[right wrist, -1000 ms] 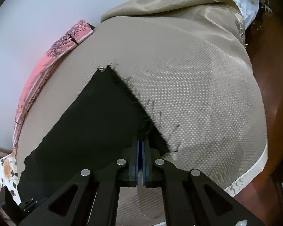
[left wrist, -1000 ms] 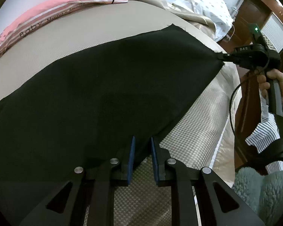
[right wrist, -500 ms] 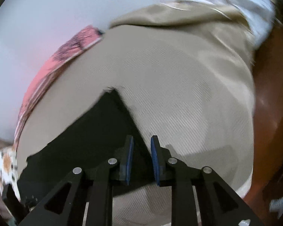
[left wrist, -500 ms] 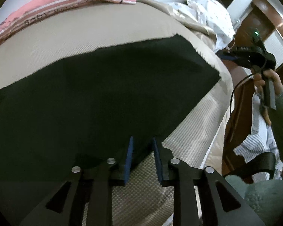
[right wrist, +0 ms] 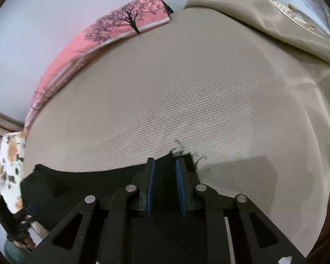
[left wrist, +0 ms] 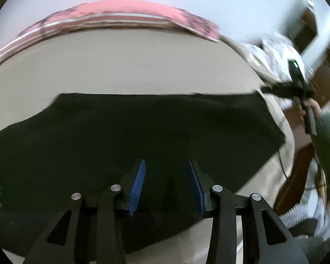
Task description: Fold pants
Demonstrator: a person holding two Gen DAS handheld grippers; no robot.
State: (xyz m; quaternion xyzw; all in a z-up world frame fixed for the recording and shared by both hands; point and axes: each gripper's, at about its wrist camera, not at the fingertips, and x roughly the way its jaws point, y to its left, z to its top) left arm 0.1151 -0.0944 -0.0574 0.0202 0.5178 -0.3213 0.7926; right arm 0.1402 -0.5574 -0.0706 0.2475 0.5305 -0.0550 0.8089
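While one pair of black pants (left wrist: 143, 136) is lying spread flat on a tan textured bedcover (right wrist: 187, 83), two handheld grippers are hovering over it, one at each end; the left gripper (left wrist: 166, 171) is sitting above the near edge of the pants, its two blue-padded jaws standing spread wide with only dark cloth showing between them and nothing pinched; the right gripper (right wrist: 164, 165) is sitting over a frayed corner of the pants, where loose black threads (right wrist: 187, 154) are straggling onto the bedcover, and its two blue-padded jaws are also standing apart, gripping nothing. Seen from the left wrist, the right gripper (left wrist: 290, 90) is appearing blurred at the far right corner of the pants, with a green light glowing on top and one hand wrapping its handle; whether it is touching the cloth there cannot be told. Beyond the pants, along the far side of the bedcover, one pink cloth (right wrist: 121, 28) printed with a dark tree is lying against a pale wall; to the right of the pants, one white dotted cloth (left wrist: 277, 50) is bunching at the bedcover's end; to the left of the pants, one floral cloth (right wrist: 11, 165) is hanging at the edge.
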